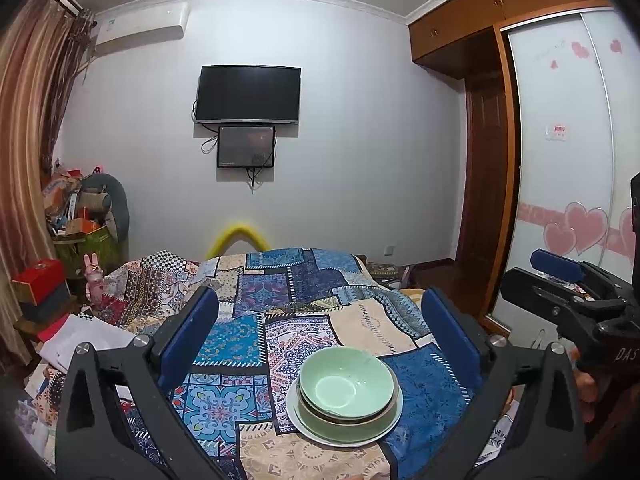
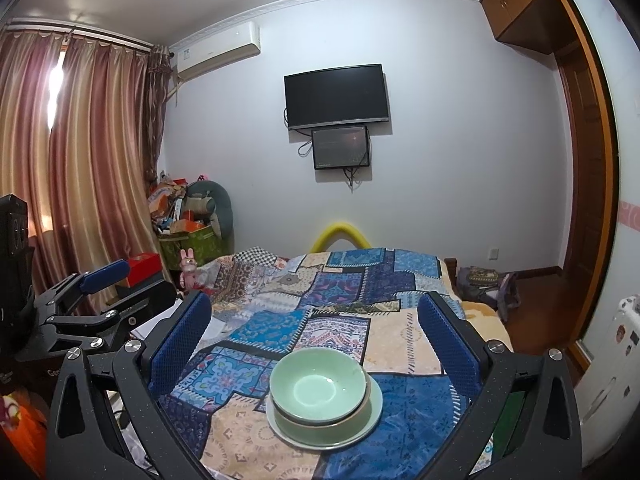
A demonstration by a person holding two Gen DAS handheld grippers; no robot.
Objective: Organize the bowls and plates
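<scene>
A pale green bowl (image 1: 346, 385) sits nested in a second green bowl (image 1: 352, 424), and both stand on a light green plate (image 1: 298, 420) on a patchwork cloth. The same stack shows in the right wrist view: top bowl (image 2: 318, 390), lower bowl (image 2: 320, 426), plate (image 2: 372, 412). My left gripper (image 1: 320, 332) is open and empty, held above and behind the stack. My right gripper (image 2: 316, 336) is open and empty, also above and behind the stack. Each gripper shows at the edge of the other's view: the right one (image 1: 568, 280) and the left one (image 2: 96, 288).
The patchwork cloth (image 1: 256, 292) covers a bed or table that reaches toward the far wall. Cluttered boxes and a pink rabbit toy (image 1: 93, 280) stand at the left. A wardrobe with sliding doors (image 1: 560, 160) is at the right. A TV (image 1: 248, 94) hangs on the wall.
</scene>
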